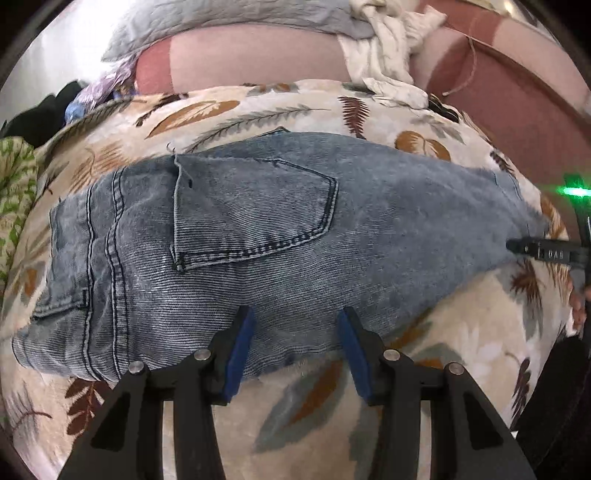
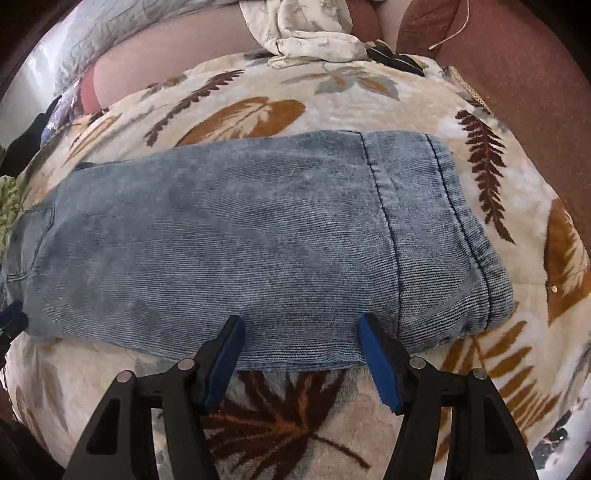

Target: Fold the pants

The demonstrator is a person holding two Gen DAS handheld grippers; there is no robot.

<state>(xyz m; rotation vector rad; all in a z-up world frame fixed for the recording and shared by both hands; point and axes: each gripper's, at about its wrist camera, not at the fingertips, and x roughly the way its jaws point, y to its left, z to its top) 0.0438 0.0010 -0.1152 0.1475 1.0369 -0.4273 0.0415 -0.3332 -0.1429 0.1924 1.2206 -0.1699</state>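
on the leaf-print blanket (image 1: 461, 350) lie folded jeans (image 1: 258, 229); left tool (image 1: 295, 314) and right tool (image 2: 301, 319) gape wide, empty.

You see a cream blanket with leaf print (image 2: 258, 110) spread over the bed. Behind it lies a pink and maroon sheet (image 1: 498, 85), with a grey quilted cover (image 1: 229, 26) and a crumpled white cloth (image 1: 388, 51) on top. At the far left, bright light falls in.
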